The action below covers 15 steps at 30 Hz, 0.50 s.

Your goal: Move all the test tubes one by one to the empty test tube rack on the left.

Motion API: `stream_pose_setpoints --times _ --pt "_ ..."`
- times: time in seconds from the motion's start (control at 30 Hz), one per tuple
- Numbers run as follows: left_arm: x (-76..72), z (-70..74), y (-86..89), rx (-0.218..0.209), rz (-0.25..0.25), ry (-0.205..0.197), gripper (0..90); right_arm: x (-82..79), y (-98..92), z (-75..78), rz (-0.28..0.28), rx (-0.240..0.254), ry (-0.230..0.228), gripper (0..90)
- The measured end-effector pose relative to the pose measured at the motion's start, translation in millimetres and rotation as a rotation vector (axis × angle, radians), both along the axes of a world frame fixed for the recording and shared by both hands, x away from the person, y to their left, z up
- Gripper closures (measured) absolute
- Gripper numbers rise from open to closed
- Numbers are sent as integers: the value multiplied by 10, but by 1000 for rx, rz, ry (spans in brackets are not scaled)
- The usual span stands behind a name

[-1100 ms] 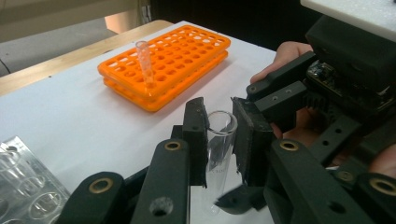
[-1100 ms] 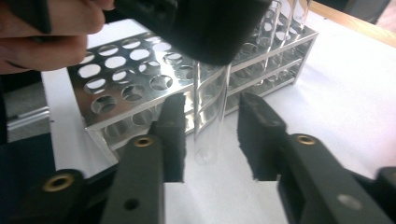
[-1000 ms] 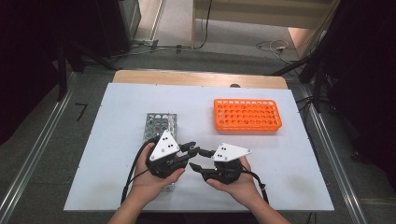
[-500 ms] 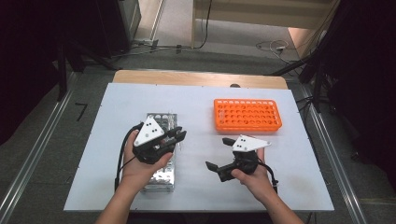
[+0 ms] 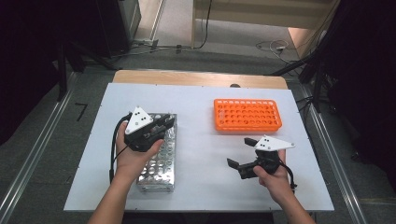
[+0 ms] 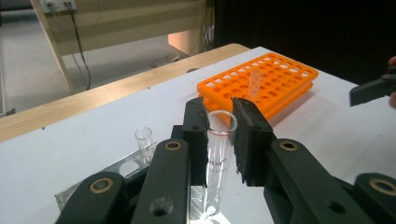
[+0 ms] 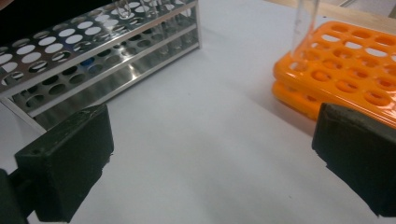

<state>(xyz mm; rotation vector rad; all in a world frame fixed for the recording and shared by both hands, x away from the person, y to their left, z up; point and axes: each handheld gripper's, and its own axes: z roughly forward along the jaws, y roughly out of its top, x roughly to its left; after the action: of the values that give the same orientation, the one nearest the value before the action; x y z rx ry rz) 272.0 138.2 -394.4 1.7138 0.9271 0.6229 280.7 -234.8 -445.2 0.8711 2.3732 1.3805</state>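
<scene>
I log: white tabletop (image 5: 201,116); orange rack (image 5: 247,115), gridded with round holes; silver metal rack (image 5: 159,163), same hole pattern; clear glass test tube (image 6: 218,154); my claws black, plates white.

High view looks down over table (image 5: 201,186); both claw views sit low, close, sharing orange rack (image 6: 261,84).
</scene>
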Motion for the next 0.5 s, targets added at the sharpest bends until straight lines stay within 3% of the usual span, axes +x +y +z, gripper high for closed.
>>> stream_pose_setpoints --times 0.2,0.5 --pt "56 -70 18 3 28 3 748 25 -190 -16 -30 16 -1 0" --pt "110 -172 -3 17 32 24 747 114 -393 -57 -47 49 -1 0"
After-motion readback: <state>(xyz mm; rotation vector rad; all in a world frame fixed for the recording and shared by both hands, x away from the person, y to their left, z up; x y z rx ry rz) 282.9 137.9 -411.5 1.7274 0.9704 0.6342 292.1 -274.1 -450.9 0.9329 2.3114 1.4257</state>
